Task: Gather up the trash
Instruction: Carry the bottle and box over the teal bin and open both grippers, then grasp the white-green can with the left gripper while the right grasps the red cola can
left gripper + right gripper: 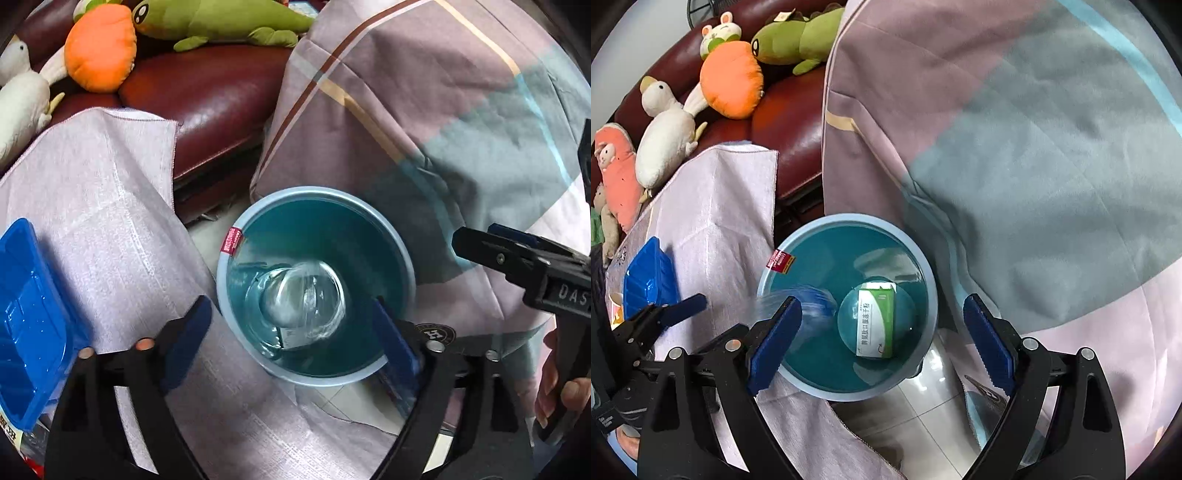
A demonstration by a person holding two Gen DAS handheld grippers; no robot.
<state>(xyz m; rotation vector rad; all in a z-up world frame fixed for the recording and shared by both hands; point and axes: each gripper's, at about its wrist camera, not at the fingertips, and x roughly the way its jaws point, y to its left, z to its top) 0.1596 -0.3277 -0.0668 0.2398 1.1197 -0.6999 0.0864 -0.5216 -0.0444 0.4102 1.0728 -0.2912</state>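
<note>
A light-blue trash bin with a teal inside stands on the floor between a cloth-covered table and a draped blanket. My left gripper is open right above it. A clear plastic bottle is blurred in the air inside the bin's mouth, free of the pads. In the right wrist view the bin holds a green and white box, and the blurred bottle is at its left rim. My right gripper is open and empty above the bin. It also shows in the left wrist view.
A blue plastic tray lies on the pale cloth-covered table at the left. A dark red leather sofa with plush toys is behind. A checked blanket hangs at the right. A paper cup stands by the tray.
</note>
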